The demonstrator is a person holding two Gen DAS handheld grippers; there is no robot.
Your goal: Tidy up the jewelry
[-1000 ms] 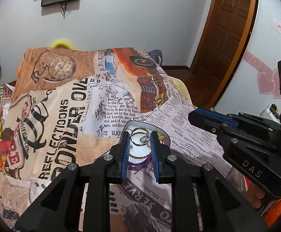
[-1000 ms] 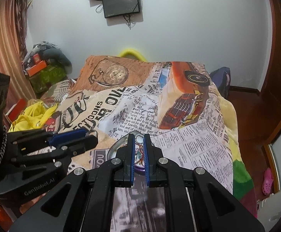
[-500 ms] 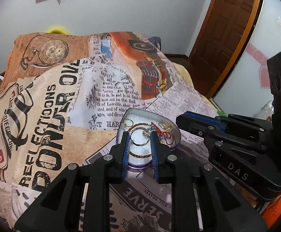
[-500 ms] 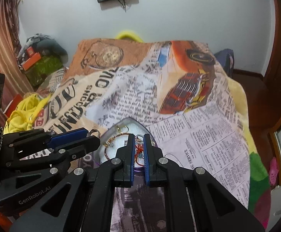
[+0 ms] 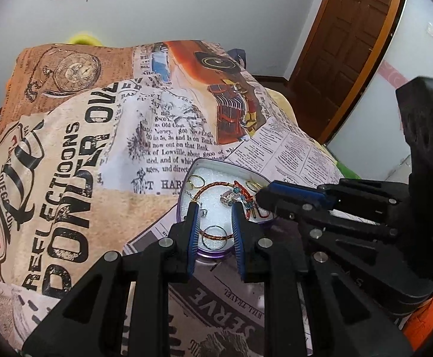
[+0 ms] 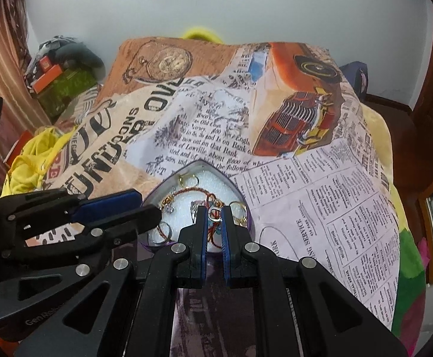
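Left gripper [image 5: 215, 208] angled downward, black arms with blue-padded fingers [image 5: 193, 232] parted by a modest gap, right gripper [image 6: 214, 212] beside it, also tilted down, its blue pads nearly together, tips of the two grippers near each other

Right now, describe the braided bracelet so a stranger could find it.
On the newspaper-print blanket sits a heart-shaped tin lined with white foam. The bracelet arcs across that foam: a reddish-gold braided cord, far larger than the thin gold rings beside it.
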